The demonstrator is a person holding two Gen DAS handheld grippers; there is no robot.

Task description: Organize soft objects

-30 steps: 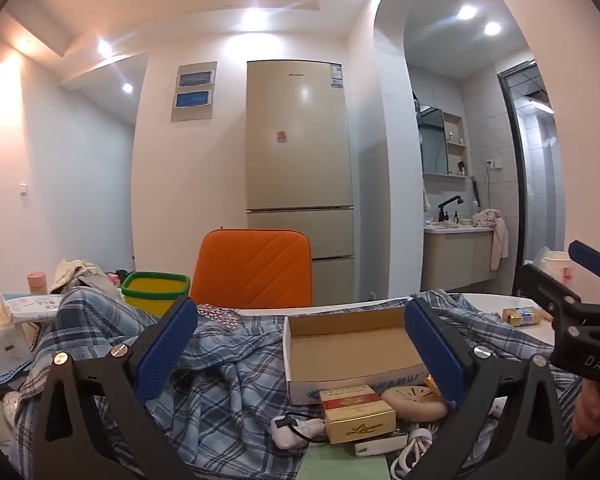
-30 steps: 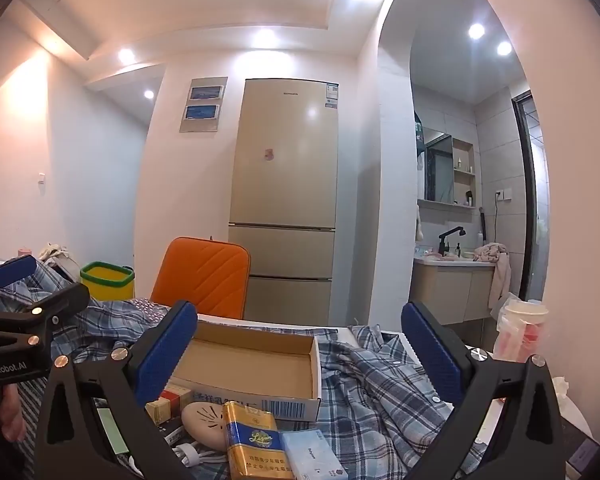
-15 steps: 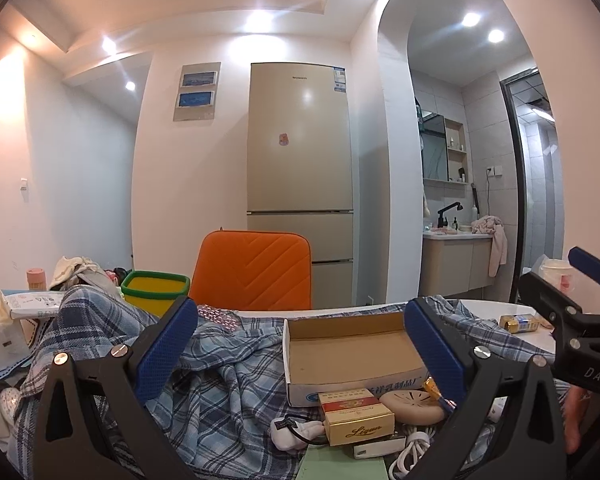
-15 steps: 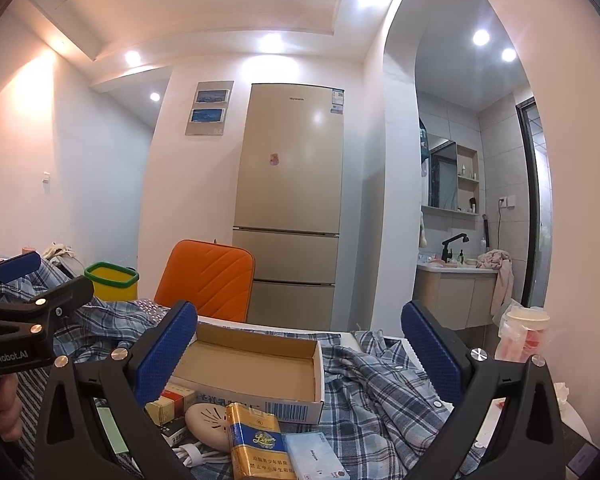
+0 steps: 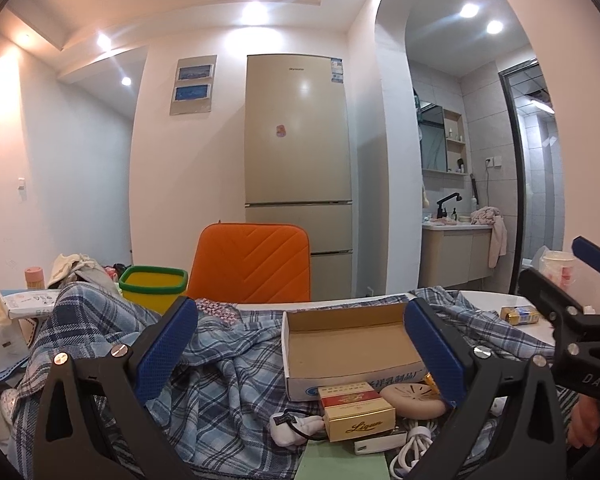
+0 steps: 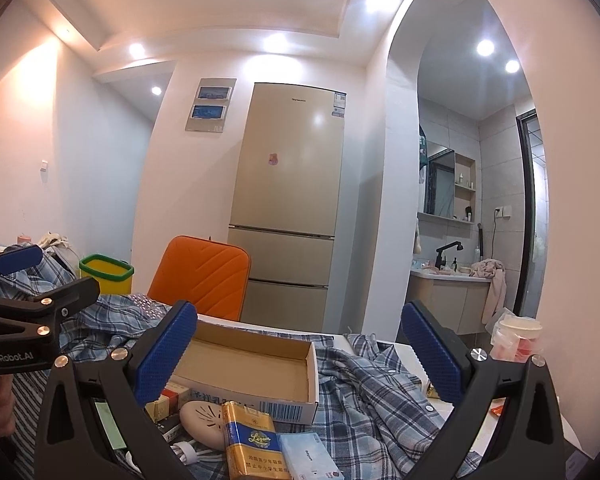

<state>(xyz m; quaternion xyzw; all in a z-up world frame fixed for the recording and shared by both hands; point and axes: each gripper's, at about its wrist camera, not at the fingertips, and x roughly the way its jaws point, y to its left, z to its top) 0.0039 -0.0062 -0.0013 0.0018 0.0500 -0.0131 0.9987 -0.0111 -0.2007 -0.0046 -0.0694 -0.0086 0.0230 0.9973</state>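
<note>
A crumpled blue plaid shirt [image 5: 220, 368] lies spread over the table, under and around an open cardboard box [image 5: 352, 340]; it also shows in the right wrist view [image 6: 372, 384]. My left gripper [image 5: 300, 352] is open and empty, held above the shirt and box. My right gripper [image 6: 300, 356] is open and empty above the box [image 6: 248, 364] and the shirt's right part. Each gripper shows at the edge of the other's view.
Cigarette packs [image 5: 356, 412] [image 6: 252, 440], a beige round freshener [image 6: 200, 420], white cables [image 5: 412, 444] and a tissue pack [image 6: 308, 456] lie in front of the box. An orange chair [image 5: 252, 264], yellow bin [image 5: 152, 284], cup [image 6: 516, 340] and fridge [image 5: 296, 176] stand behind.
Both grippers have risen and tilted up a little; the table contents sit lower in view. Both stay open and empty. Nothing on the table has moved.
</note>
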